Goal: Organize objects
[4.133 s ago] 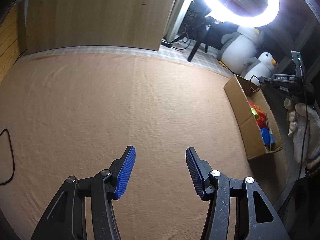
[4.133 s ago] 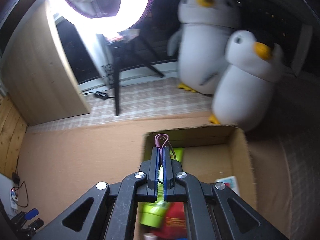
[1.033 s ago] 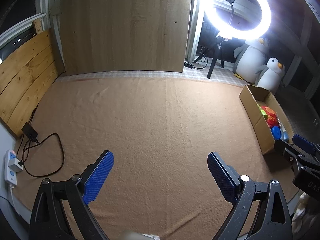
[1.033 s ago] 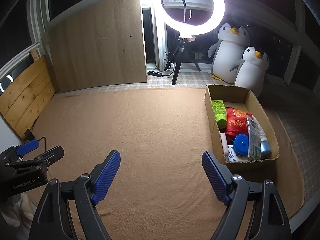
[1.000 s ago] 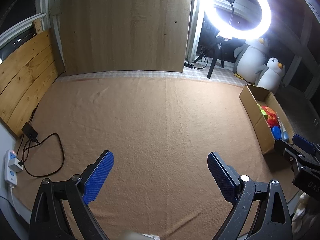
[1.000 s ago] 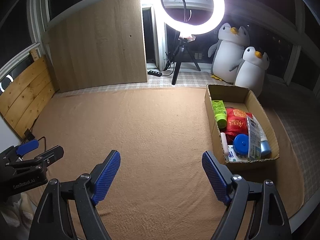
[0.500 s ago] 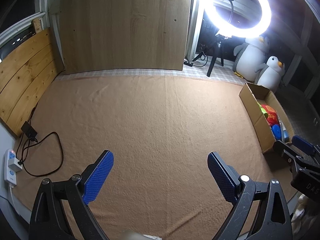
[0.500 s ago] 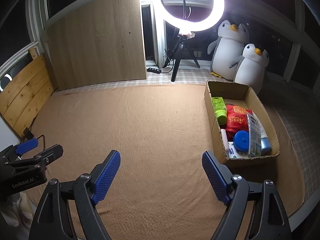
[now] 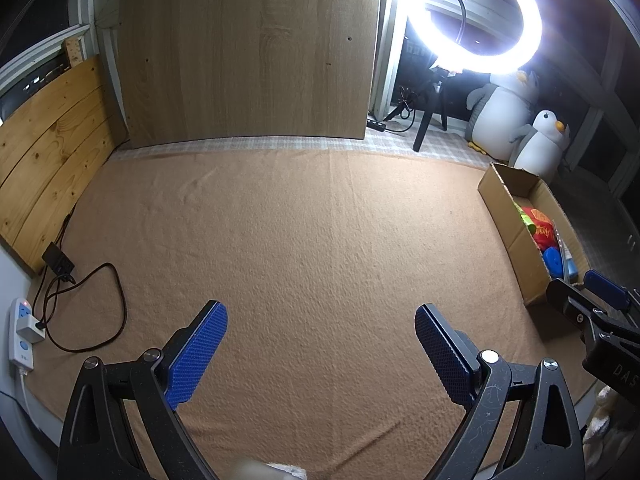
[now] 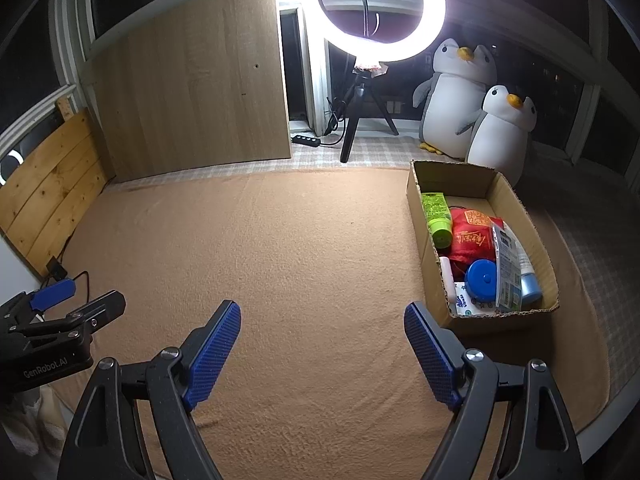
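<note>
A cardboard box [image 10: 426, 254] stands at the right of the tan blanket [image 10: 280, 248]. It holds a green tube [image 10: 437, 216], a red pouch [image 10: 472, 236], a blue round lid [image 10: 483, 280] and a few packets. The box also shows in the left wrist view [image 9: 516, 236]. My right gripper [image 10: 322, 328] is open and empty, above the blanket, left of and nearer than the box. My left gripper [image 9: 320, 334] is open and empty over the blanket's near middle. Each gripper shows at the edge of the other's view.
A ring light on a tripod [image 10: 360, 92] and two plush penguins [image 10: 480, 104] stand behind the box. A wooden board [image 9: 248, 52] leans at the back, wooden planks [image 9: 44, 152] at the left. A power strip and black cable [image 9: 60, 312] lie at the left edge.
Compared with four seconds ago, my right gripper has let go of a thin looped item over the box and opened, and both grippers have pulled back. In the last second both views shifted only slightly.
</note>
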Action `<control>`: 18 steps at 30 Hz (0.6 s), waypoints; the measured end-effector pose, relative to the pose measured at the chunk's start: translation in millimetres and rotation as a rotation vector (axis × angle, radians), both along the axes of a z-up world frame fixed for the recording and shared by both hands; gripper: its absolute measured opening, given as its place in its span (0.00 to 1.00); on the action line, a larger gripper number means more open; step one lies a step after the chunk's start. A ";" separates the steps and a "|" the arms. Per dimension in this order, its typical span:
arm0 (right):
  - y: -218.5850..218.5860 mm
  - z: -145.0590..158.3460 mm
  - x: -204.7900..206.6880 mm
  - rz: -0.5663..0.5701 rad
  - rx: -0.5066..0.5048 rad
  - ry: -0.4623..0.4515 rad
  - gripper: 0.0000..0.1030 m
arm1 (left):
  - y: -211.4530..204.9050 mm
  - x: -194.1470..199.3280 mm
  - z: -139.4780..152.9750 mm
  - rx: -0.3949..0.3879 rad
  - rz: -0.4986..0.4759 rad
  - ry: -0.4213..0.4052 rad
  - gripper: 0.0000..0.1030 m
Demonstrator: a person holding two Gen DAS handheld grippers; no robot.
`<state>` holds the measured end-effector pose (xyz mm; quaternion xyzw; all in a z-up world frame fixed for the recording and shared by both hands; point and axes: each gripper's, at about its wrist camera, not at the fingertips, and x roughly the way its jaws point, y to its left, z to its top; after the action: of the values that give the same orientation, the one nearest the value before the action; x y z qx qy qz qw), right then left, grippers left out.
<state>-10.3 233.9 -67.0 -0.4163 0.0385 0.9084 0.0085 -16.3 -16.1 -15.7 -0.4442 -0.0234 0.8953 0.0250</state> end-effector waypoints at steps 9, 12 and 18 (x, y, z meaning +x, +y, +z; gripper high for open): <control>0.4 -0.8 -0.6 0.000 0.001 -0.002 0.78 | 0.3 -1.0 0.2 0.007 -0.004 -0.005 0.94; 0.3 -1.0 -0.8 0.000 0.000 -0.003 0.78 | 0.2 -2.1 -0.2 0.005 -0.006 -0.006 0.94; 0.6 -3.1 -2.4 0.000 -0.002 -0.009 0.78 | -0.4 -3.2 -1.3 0.006 -0.006 -0.010 0.94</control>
<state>-12.7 234.6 -70.1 -0.4204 0.0394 0.9064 0.0083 -19.5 -16.5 -16.9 -0.4488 -0.0247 0.8928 0.0290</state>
